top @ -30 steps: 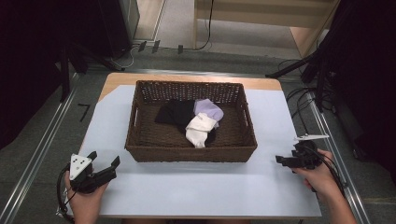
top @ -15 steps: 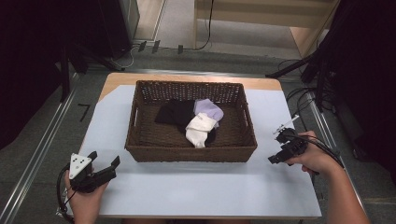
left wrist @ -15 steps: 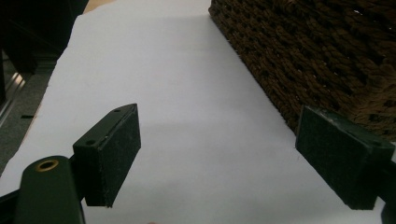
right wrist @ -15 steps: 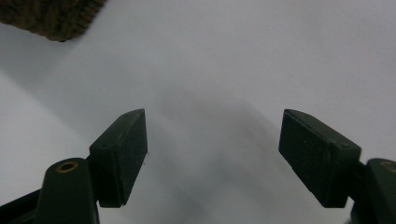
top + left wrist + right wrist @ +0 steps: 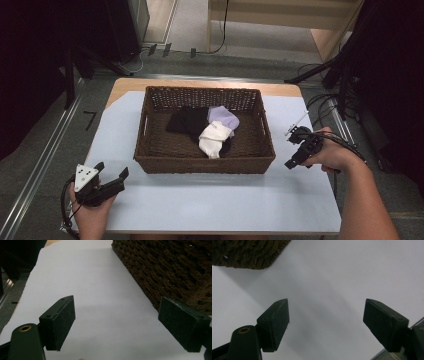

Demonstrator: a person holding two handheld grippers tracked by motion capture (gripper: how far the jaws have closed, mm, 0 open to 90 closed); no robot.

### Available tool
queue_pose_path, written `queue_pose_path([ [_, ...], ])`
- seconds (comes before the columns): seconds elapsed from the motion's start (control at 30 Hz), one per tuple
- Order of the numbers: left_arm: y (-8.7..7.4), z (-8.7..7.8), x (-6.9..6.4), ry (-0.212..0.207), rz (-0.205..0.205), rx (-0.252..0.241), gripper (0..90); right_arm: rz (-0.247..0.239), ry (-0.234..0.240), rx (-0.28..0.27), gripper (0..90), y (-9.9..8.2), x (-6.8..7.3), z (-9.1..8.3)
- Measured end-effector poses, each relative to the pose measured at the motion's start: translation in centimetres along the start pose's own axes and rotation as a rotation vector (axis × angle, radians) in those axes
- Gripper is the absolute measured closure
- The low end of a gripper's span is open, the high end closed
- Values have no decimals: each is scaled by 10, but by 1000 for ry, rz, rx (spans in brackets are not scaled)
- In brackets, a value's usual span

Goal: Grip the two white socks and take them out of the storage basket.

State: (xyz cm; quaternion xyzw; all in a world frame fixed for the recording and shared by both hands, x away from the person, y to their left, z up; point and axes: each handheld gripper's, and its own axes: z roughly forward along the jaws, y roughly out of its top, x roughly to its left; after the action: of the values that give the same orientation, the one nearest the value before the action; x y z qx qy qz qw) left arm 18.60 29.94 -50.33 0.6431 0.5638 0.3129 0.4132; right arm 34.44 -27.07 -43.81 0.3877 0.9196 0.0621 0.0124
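High view: clothes (image 5: 210,131) all lie in the basket (image 5: 150,150); nothing is out yet. Left gripper (image 5: 111,173) at seven o'clock and right gripper (image 5: 291,148) at three o'clock gape empty, the right's jaws just widening.

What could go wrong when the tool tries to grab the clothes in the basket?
The white cloth, purple cloth and black cloth lie bunched and overlapping in the wicker basket, so a grab may lift two pieces at once, or catch only a loose corner that slips. The right tool, open and empty, sits beside the basket's right wall; reaching in, it might bump the rim and shove the basket across the white sheet.
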Motion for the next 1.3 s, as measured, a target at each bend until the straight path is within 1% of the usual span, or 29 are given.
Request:
queue_pose_path([
  [0.07,0,0,0,3,0,0,154,-8,1,8,220,2,2,-4],
  [0.13,0,0,0,3,-1,0,154,-32,4,3,229,5,3,-8],
  [0.17,0,0,0,3,1,2,154,-29,5,3,231,6,4,-10],
  [0.23,0,0,0,4,1,1,154,-47,1,4,232,9,5,-15],
  [0.27,0,0,0,4,1,1,154,-47,1,4,232,9,5,-15],
  [0.3,0,0,0,4,1,0,155,-56,-4,8,234,14,8,-21],
  [0.4,0,0,0,6,2,-1,155,-66,-2,-2,239,18,10,-26],
  [0.43,0,0,-1,6,2,-1,155,-72,1,-10,241,24,13,-31],
  [0.47,0,0,-1,8,2,0,155,-71,-6,-14,242,27,15,-33],
  [0.53,0,0,-1,8,3,0,156,-75,-5,-21,244,33,18,-36],
  [0.57,0,0,-1,8,3,0,156,-75,-5,-21,244,33,18,-36],
  [0.6,0,0,-1,7,2,0,156,-82,-1,-26,245,39,22,-37],
  [0.67,0,0,-1,8,3,-1,156,-95,-12,-21,253,46,26,-38],
  [0.7,0,0,-1,8,3,-1,156,-95,-12,-21,253,46,26,-38],
  [0.73,0,0,-1,6,2,4,157,-125,-47,3,257,51,29,-37],
  [0.8,0,0,-1,5,1,2,157,-132,-57,25,258,54,30,-36],
  [0.87,0,0,-1,5,1,4,157,-119,-60,33,261,56,29,-39],
  [0.9,0,0,-1,6,1,4,157,-109,-52,23,262,56,28,-41],
  [0.93,0,0,-1,6,1,4,157,-99,-54,28,265,56,27,-43],
  [0.97,0,0,-1,7,2,5,157,-103,-63,20,269,57,26,-46],
  [1.03,0,1,-1,10,2,4,158,-91,-55,-8,274,58,25,-51],
  [1.1,0,1,-1,11,3,2,158,-92,-67,4,275,59,27,-53],
  [1.13,0,1,-1,10,2,2,158,-104,-67,3,277,59,28,-53],
  [1.23,0,1,-1,9,3,1,158,-113,-77,17,277,62,29,-57],
  [1.3,0,0,-1,9,2,1,158,-108,-71,12,279,63,29,-60],
])
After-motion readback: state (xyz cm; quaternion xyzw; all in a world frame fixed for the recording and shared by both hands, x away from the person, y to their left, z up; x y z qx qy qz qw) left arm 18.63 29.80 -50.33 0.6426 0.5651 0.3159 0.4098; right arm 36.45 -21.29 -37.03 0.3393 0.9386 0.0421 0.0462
